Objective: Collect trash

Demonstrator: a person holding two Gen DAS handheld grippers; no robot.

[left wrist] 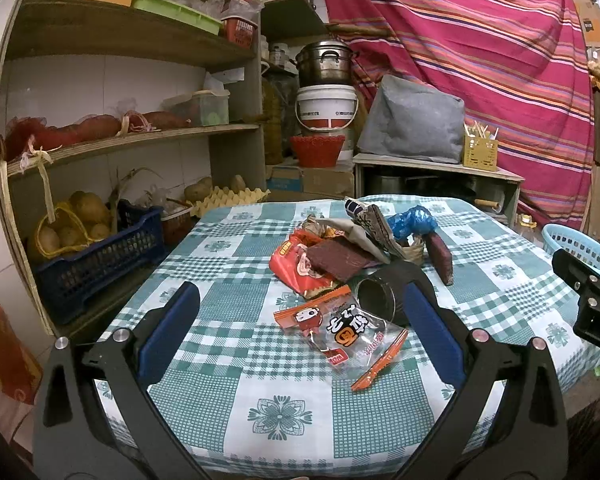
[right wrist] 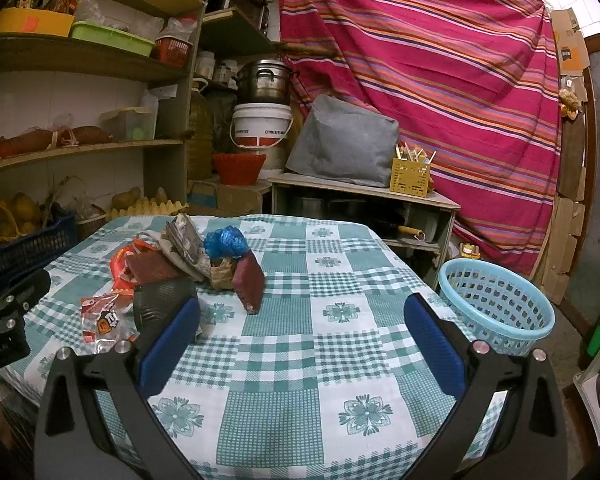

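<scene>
Spreading wide with nothing between its blue pads, the left gripper (left wrist: pixel 298 328) hangs above the checked tablecloth (left wrist: pixel 228 304), framing the trash at the centre of the left wrist view. Just ahead of its fingers lies a clear snack wrapper (left wrist: pixel 346 330) with orange edges, flat on the cloth. Beside that, close against the right-hand pad, a dark cylindrical container (left wrist: pixel 382 296) lies on its side with its open mouth facing the camera. Behind it the heap rises: a red snack bag (left wrist: pixel 296 264), a brown flat packet (left wrist: pixel 338 258) resting on it, crumpled paper (left wrist: pixel 364 224), a blue plastic bag (left wrist: pixel 412 222) and a dark red packet (left wrist: pixel 442 256) leaning at the right of the pile.

The right gripper (right wrist: pixel 302 338) is likewise fully parted and empty, hovering over bare cloth at the lower middle of its own view, with the heap off to its upper left. A light blue basket (right wrist: pixel 496 308) sits at the right edge of the table, well apart from the trash. Shelves (left wrist: pixel 112 142) with potatoes fill the left of both views, and a striped pink curtain (right wrist: pixel 420 60) hangs behind
</scene>
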